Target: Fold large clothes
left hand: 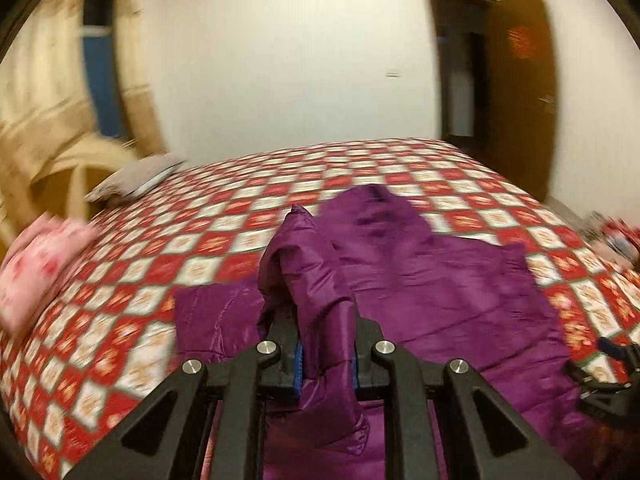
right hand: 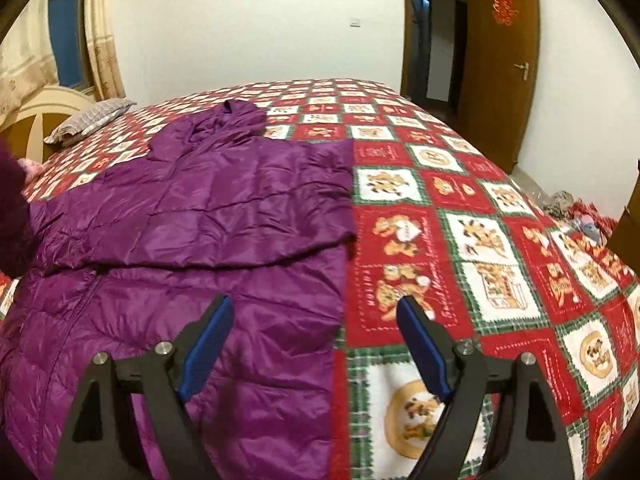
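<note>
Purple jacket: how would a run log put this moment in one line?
jacket: spread on bed | left gripper: shut on sleeve | right gripper: open, empty

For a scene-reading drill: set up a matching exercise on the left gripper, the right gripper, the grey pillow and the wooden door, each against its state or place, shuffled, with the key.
Things:
1. left gripper
2. right gripper
3. grey pillow
4. wooden door

States or places:
A. lying at the head of the bed
B. jaws wide apart over the edge of the purple down jacket, gripping nothing
C. standing open
D. clamped on a raised fold of the jacket

Pairs: 1-D, 2-B, 3-A, 4-C
</note>
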Motion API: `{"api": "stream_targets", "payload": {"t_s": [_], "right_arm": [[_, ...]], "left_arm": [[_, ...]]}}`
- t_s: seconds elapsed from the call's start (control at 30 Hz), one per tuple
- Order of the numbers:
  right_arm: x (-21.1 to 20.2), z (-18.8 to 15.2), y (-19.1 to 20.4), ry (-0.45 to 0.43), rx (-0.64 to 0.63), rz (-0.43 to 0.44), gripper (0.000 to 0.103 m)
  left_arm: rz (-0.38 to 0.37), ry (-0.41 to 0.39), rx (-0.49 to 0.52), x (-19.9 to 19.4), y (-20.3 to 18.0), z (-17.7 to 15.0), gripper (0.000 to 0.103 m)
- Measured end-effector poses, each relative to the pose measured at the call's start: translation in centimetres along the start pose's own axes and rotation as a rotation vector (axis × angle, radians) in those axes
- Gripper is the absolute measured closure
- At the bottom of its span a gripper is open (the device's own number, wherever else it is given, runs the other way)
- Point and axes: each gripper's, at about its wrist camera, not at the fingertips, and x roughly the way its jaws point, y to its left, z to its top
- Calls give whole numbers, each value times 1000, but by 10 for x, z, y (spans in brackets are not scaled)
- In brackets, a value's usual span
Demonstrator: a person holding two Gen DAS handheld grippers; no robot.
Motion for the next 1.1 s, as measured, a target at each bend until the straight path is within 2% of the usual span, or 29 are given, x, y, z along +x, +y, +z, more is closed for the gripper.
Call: {"api": "stream_targets", "payload": {"t_s": [0.07,0.1,0.13,0.2,0.23,0.33,0.43,0.5,0.63,0.73,0.8,0.83,0.87,1.0,1.1], "right_arm": [[0,-2,-6,4,12,0,17],[1,-3,-9,8,16,0,17],[2,-4,-11,14,21,1,17],[4,-3,-16,24,27,5,17],[4,-3,-18,26,28,7,17],[2,1,-20,22,49,23,17],[-2,9,-11,15,72,82,15],[-1,15,1,15,78,134,13],[13,26,30,70,75,250,11],[31,31,57,131,37,323,14],[49,30,72,208,23,354,37],[54,30,75,232,26,377,68],[57,30,76,247,42,411,83],[36,38,60,168,61,370,88],[26,45,38,117,66,280,88]], "left_arm": [[-13,3,58,8,-33,2,81],[-6,9,88,12,-47,1,62],[-1,6,111,14,-59,0,35],[16,-33,125,11,-64,-3,11],[24,-70,132,5,-63,-5,10],[26,-104,133,-6,-54,-9,9],[95,-114,107,-6,-22,-20,8],[151,-78,77,2,4,-27,7],[297,74,-17,32,69,-52,7],[330,144,-90,41,108,-75,7],[361,177,-114,44,125,-88,7],[368,193,-125,45,133,-95,7],[375,209,-137,47,140,-100,7],[391,240,-171,55,163,-114,7],[389,266,-182,59,171,-120,7]]}}
